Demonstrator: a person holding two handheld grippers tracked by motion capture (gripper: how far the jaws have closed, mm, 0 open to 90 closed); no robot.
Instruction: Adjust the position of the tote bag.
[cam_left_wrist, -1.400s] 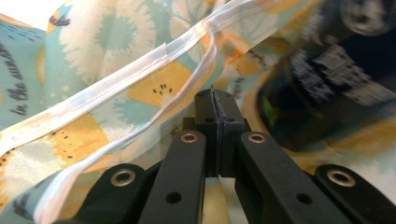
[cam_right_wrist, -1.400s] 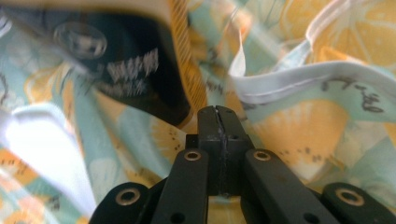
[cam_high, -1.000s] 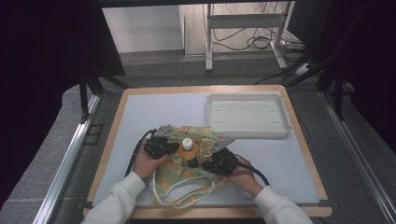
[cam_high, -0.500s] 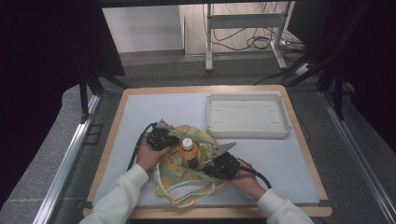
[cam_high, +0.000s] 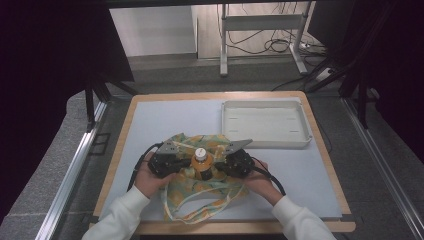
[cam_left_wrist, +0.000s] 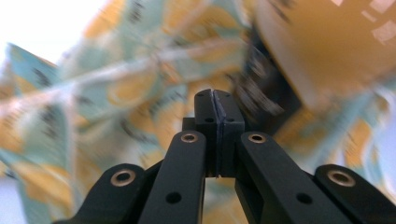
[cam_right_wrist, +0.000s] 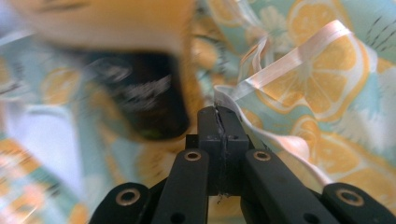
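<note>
A teal cloth bag (cam_high: 200, 195) printed with orange slices lies spread on the table, its white ribbon loop trailing toward the front edge. A small bottle (cam_high: 201, 162) of orange liquid with a white cap stands upright in its middle. My left gripper (cam_high: 184, 162) is just left of the bottle and my right gripper (cam_high: 218, 164) just right of it, both pointing inward. The left gripper's (cam_left_wrist: 215, 93) jaws are pressed together, with thin bag fabric apparently pinched. The right gripper's (cam_right_wrist: 218, 109) jaws are shut on the bag's ribboned edge (cam_right_wrist: 280, 65). The bottle (cam_right_wrist: 112, 18) looms blurred.
A shallow white tray (cam_high: 265, 144) sits at the back right of the pale mat (cam_high: 150, 125), which lies on a wooden board. Dark frame posts flank the table. Cables and a metal stand are on the floor behind.
Both hands have lifted slightly beside the bottle and the left one has shifted. The bag's cloth has been drawn in closer around the bottle. The bottle stays upright.
</note>
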